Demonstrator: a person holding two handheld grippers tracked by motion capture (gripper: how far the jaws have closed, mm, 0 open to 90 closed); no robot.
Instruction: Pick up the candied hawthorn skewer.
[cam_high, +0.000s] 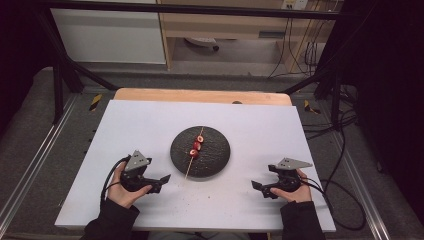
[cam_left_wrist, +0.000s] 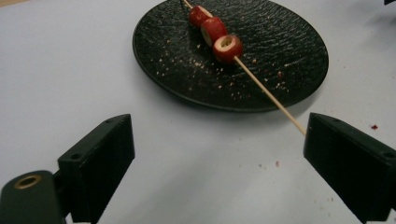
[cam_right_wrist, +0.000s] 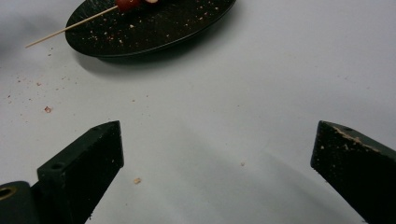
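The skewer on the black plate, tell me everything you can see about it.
The skewer is a thin, pale wooden-looking stick threaded through three red fruit pieces with pale cut centres, bunched towards one end. It lies flat across the black plate, its bare end jutting past the rim over the white table. No gripper holds it.
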